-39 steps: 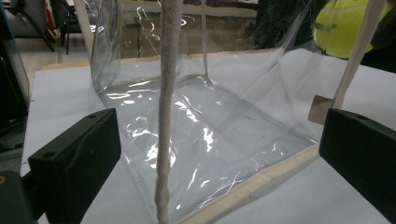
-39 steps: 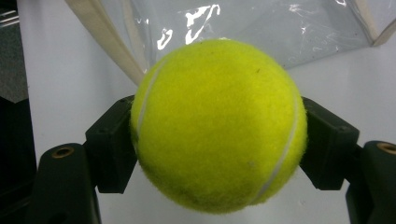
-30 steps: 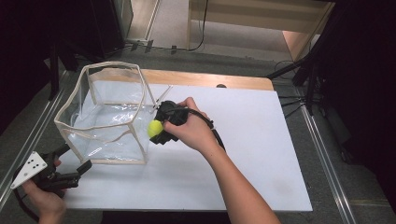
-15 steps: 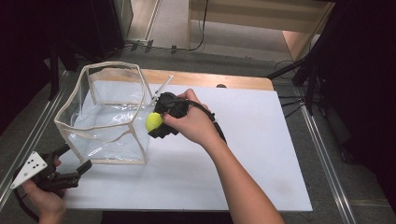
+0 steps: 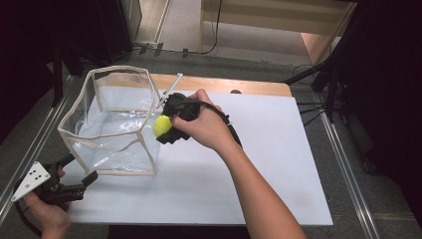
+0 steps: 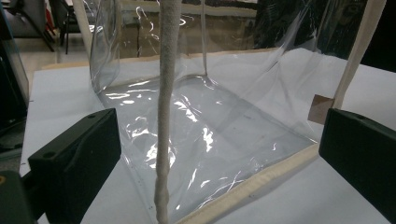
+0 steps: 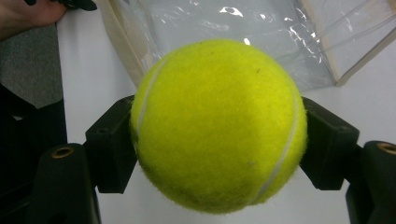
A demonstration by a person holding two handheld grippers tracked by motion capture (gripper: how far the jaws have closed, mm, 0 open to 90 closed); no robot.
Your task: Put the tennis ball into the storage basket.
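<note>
- Holding a tennis ball [image 5: 161, 125] clamped between the jaws of my right gripper [image 5: 171, 124], I had it at the centre left of the high view, right at the near right rim of the clear bag [image 5: 112, 127].
- In the right gripper view the ball [image 7: 218, 126] sat squarely between both pads, pressed on each side, with the bag [image 7: 261, 37] across the top of the frame beyond it.
- My left gripper [image 5: 74, 179] waited at the lower left of the high view, jaws spread wide and gripping nothing, close to the bag's near bottom corner.
- In the left gripper view the bag's trimmed corner edge [image 6: 166, 107] stood upright between my open jaws, not pinched.
- The bag stood open on the white table [image 5: 259, 164], and I saw nothing inside it.
- I judged the pick-up done and the drop into the bag not yet made; the ball was not yet over the opening.
</note>
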